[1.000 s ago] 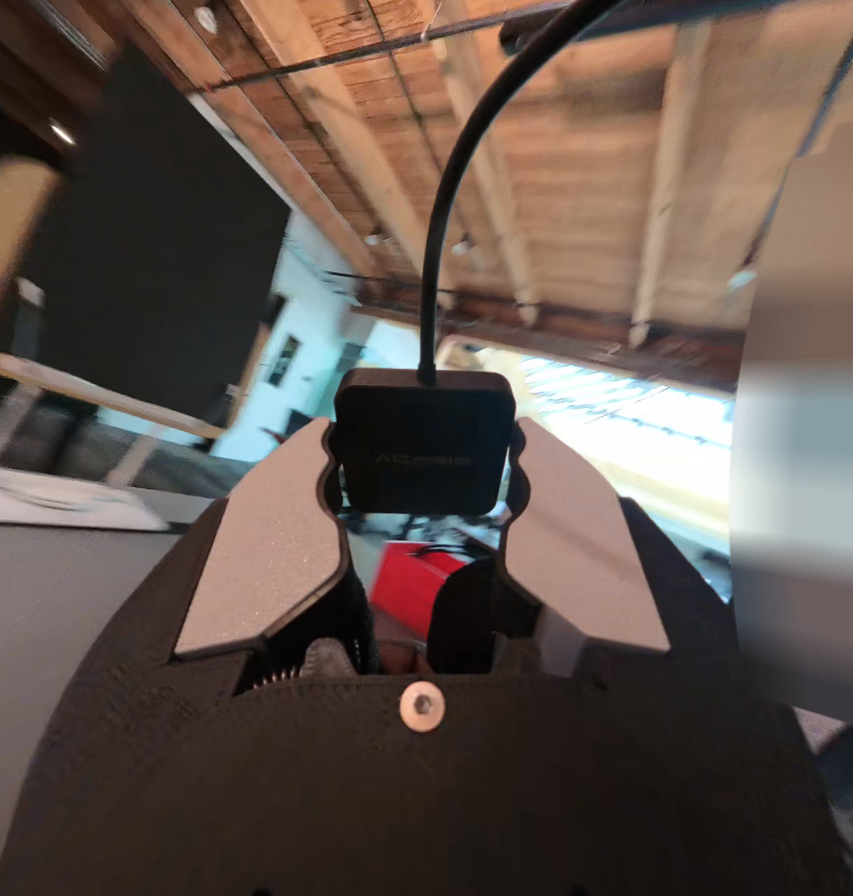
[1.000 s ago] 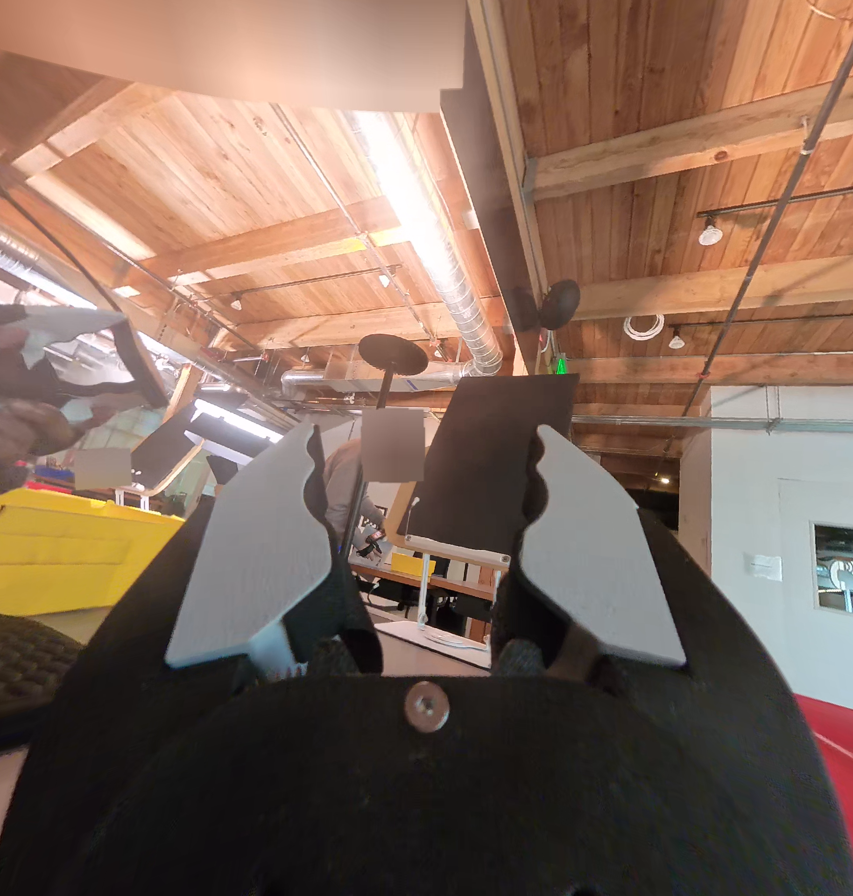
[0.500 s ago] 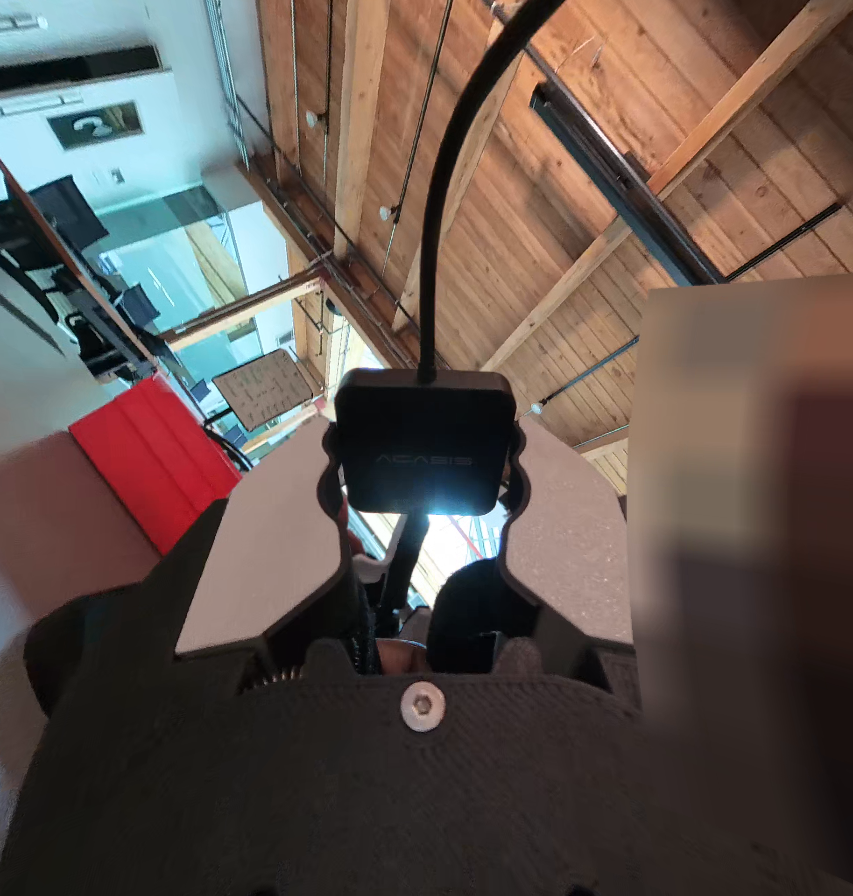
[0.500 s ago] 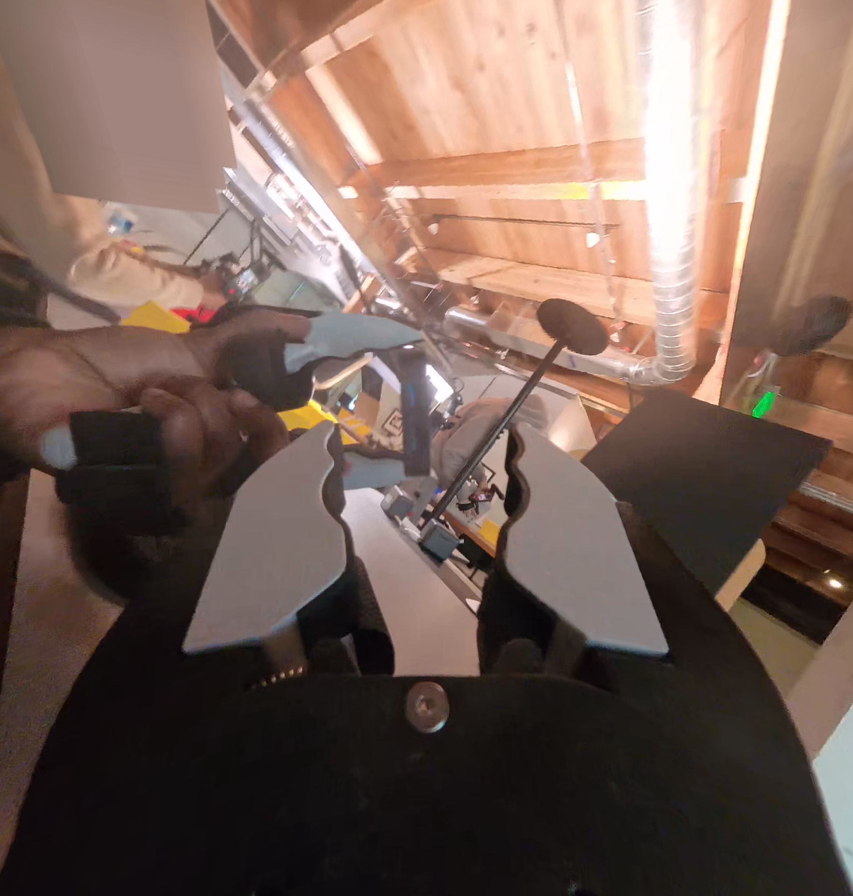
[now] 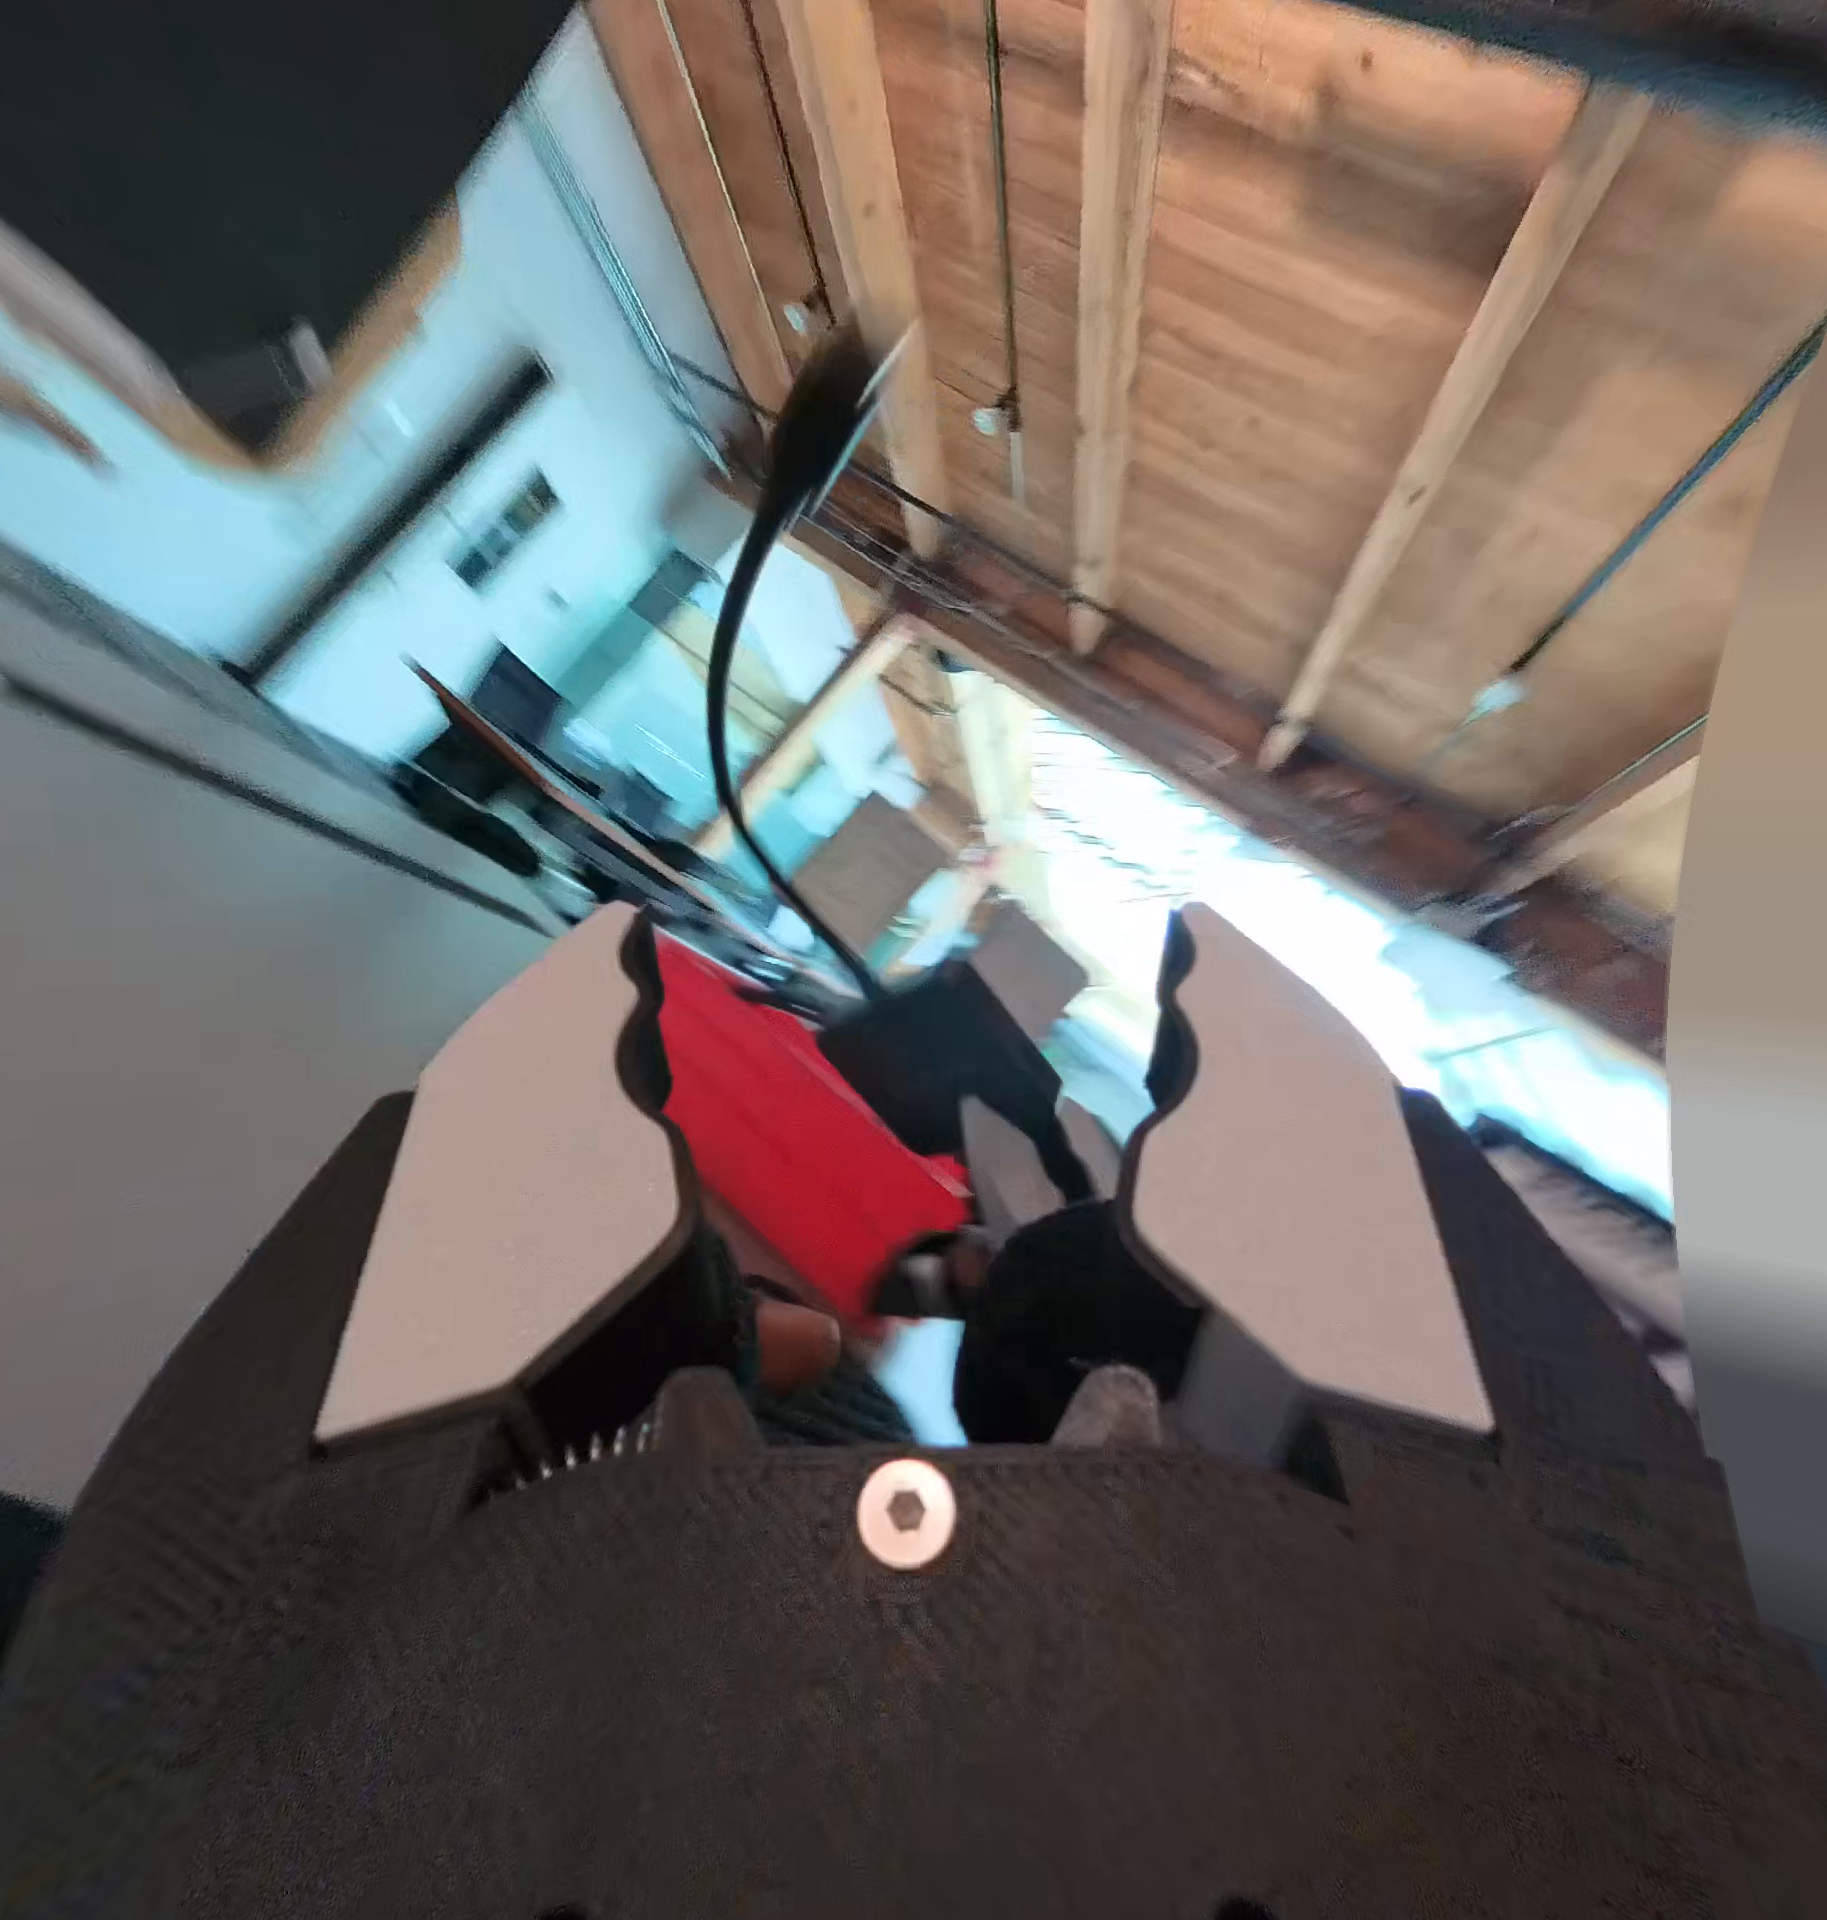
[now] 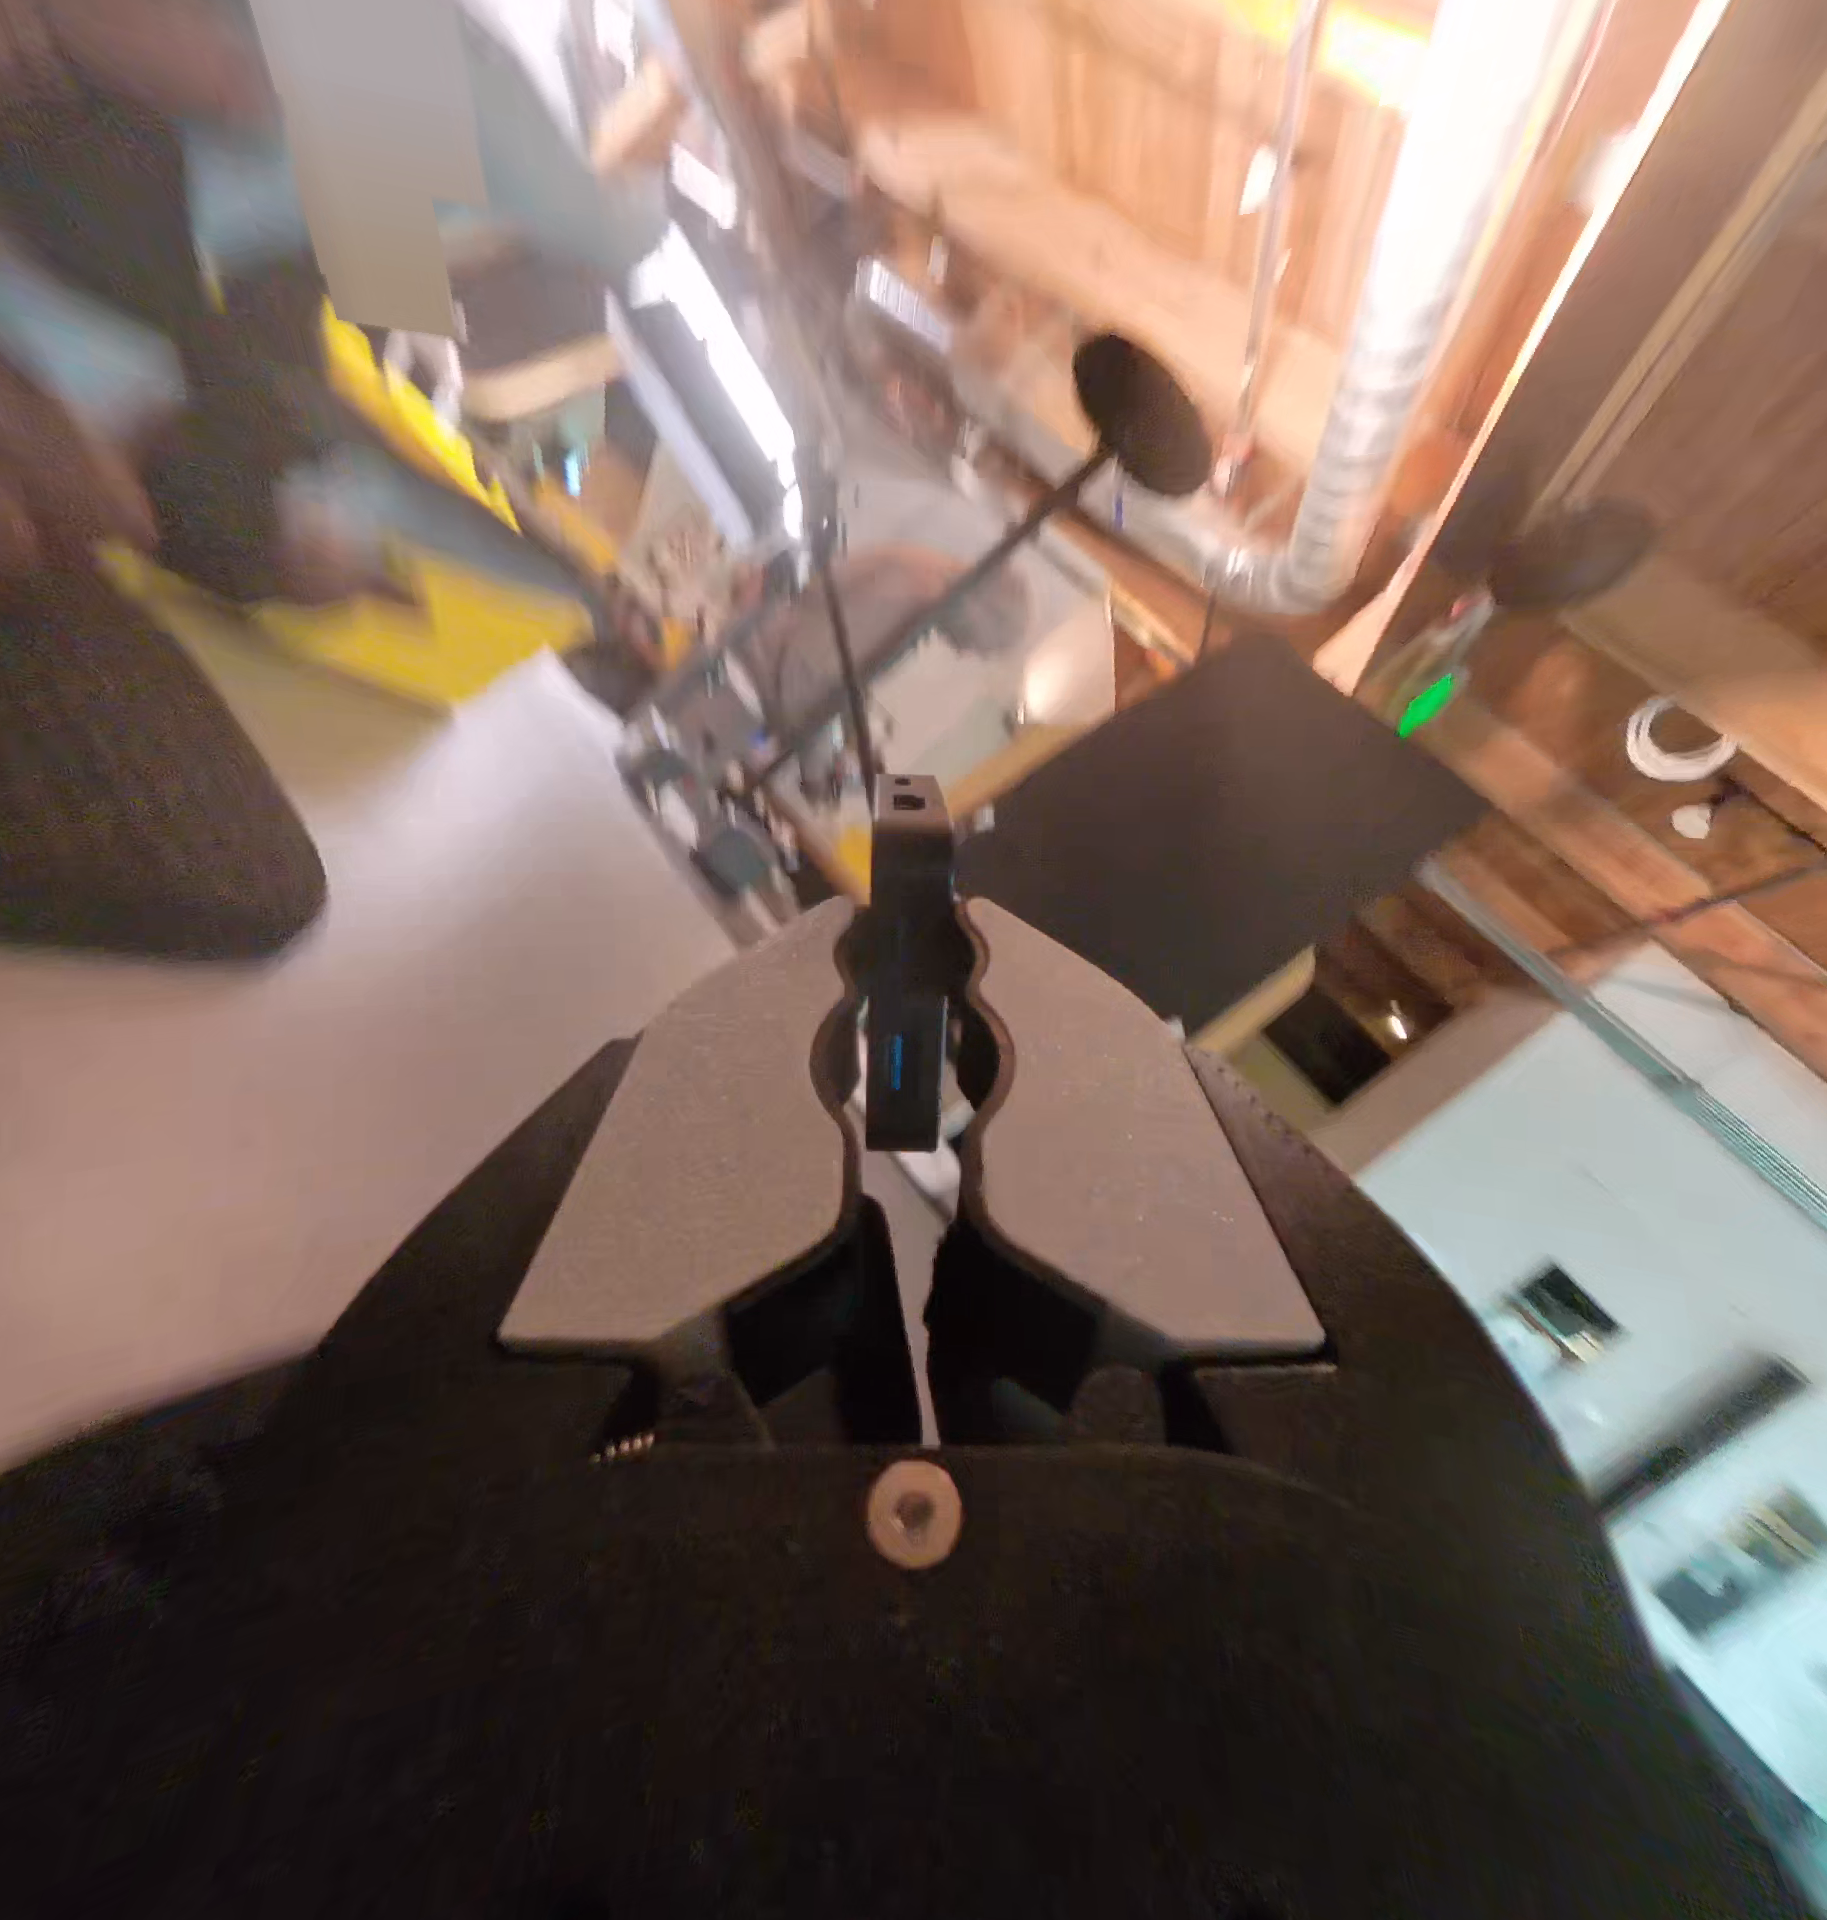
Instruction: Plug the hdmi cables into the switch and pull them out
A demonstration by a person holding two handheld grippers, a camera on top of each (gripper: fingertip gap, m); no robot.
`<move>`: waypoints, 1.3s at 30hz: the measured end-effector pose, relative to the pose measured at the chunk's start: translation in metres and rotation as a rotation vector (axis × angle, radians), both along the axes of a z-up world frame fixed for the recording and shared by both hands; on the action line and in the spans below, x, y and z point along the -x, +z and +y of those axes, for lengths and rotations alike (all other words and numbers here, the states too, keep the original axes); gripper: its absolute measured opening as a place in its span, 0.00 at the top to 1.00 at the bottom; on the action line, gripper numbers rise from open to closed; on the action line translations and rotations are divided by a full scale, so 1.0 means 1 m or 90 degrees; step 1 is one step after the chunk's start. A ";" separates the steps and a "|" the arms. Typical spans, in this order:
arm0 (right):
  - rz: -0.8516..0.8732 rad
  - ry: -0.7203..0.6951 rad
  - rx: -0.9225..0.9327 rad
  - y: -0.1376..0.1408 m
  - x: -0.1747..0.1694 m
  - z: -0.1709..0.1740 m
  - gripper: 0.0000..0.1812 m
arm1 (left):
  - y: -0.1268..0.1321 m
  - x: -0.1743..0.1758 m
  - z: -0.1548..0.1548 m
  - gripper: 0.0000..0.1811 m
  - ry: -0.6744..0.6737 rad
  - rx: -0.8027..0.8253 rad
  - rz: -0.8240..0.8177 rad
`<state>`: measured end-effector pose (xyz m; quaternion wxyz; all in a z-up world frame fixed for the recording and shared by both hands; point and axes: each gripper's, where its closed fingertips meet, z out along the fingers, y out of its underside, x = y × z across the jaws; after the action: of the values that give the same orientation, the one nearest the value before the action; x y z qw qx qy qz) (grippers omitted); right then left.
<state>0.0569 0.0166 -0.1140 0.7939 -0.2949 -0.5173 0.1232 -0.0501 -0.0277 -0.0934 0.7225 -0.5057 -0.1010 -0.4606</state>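
Note:
The switch is a small flat black box with a thin black cable. In the right wrist view my right gripper (image 6: 911, 914) is shut on the switch (image 6: 909, 862), which stands edge-on between the fingers, its cable (image 6: 836, 623) running up and away. In the left wrist view my left gripper (image 5: 904, 935) is open and empty. Beyond it the switch (image 5: 919, 1039) is held by the other gripper's grey fingers (image 5: 992, 1153), and its cable (image 5: 722, 675) curves upward. No HDMI plug is visible. Both views are blurred.
A red block (image 5: 784, 1122) lies behind the switch, with a grey surface (image 5: 161, 935) to the left. The right wrist view shows a black mat (image 6: 88, 790), yellow objects (image 6: 421, 613), a black panel (image 6: 1200, 831) and a black disc on a stand (image 6: 1137, 426).
My left gripper has opened and let go of the switch and backed off from it. My right gripper has closed on the switch. Both views have swung.

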 end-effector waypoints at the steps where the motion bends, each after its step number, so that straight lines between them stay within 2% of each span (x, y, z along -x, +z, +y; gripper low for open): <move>1: -0.051 -0.042 -0.001 -0.011 -0.006 0.011 0.92 | 0.007 0.012 -0.006 0.49 0.072 -0.016 0.069; 4: -0.217 -0.072 -0.019 -0.047 -0.009 0.026 0.92 | 0.029 0.049 -0.030 0.48 0.277 -0.066 0.204; 6: -0.309 -0.082 0.011 -0.071 -0.008 0.033 0.92 | 0.039 0.067 -0.044 0.48 0.351 -0.084 0.250; 10: -0.397 -0.093 0.033 -0.102 -0.009 0.037 0.92 | 0.050 0.094 -0.061 0.48 0.393 -0.071 0.295; 14: -0.414 -0.051 0.076 -0.111 -0.008 0.032 0.92 | 0.048 0.119 -0.073 0.45 0.426 -0.036 0.344; 16: -0.431 -0.028 0.092 -0.116 -0.008 0.028 0.90 | 0.043 0.127 -0.074 0.42 0.423 0.005 0.392; 18: -0.450 0.023 0.165 -0.126 -0.008 0.019 0.86 | 0.033 0.132 -0.075 0.38 0.390 0.061 0.443; 20: -0.421 0.065 0.211 -0.121 -0.009 0.016 0.82 | 0.023 0.145 -0.082 0.38 0.390 0.123 0.483; 21: -0.381 0.082 0.221 -0.111 -0.010 0.015 0.75 | 0.019 0.155 -0.089 0.41 0.404 0.153 0.502; 23: -0.271 0.139 0.241 -0.085 -0.014 0.010 0.68 | 0.011 0.175 -0.104 0.46 0.436 0.220 0.539; 25: -0.137 0.206 0.253 -0.054 -0.021 0.006 0.65 | -0.003 0.196 -0.118 0.53 0.450 0.316 0.579; 28: 0.057 0.284 0.247 -0.018 -0.035 0.003 0.65 | -0.038 0.229 -0.132 0.59 0.429 0.504 0.630; 30: 0.146 0.310 0.239 -0.009 -0.041 0.005 0.65 | -0.060 0.240 -0.131 0.59 0.372 0.591 0.676; 32: 0.168 0.294 0.222 -0.006 -0.045 0.006 0.65 | -0.075 0.239 -0.121 0.64 0.287 0.589 0.800; 35: 0.170 0.282 0.212 -0.006 -0.046 0.007 0.65 | -0.096 0.241 -0.105 0.66 0.148 0.557 1.012; 39: 0.173 0.279 0.207 -0.006 -0.046 0.008 0.65 | -0.121 0.259 -0.087 0.68 0.001 0.577 1.159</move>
<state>0.1028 0.0242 -0.1200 0.7527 -0.2804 -0.4311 0.4111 -0.3092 -0.1143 -0.2144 0.2654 -0.8905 0.3220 0.1816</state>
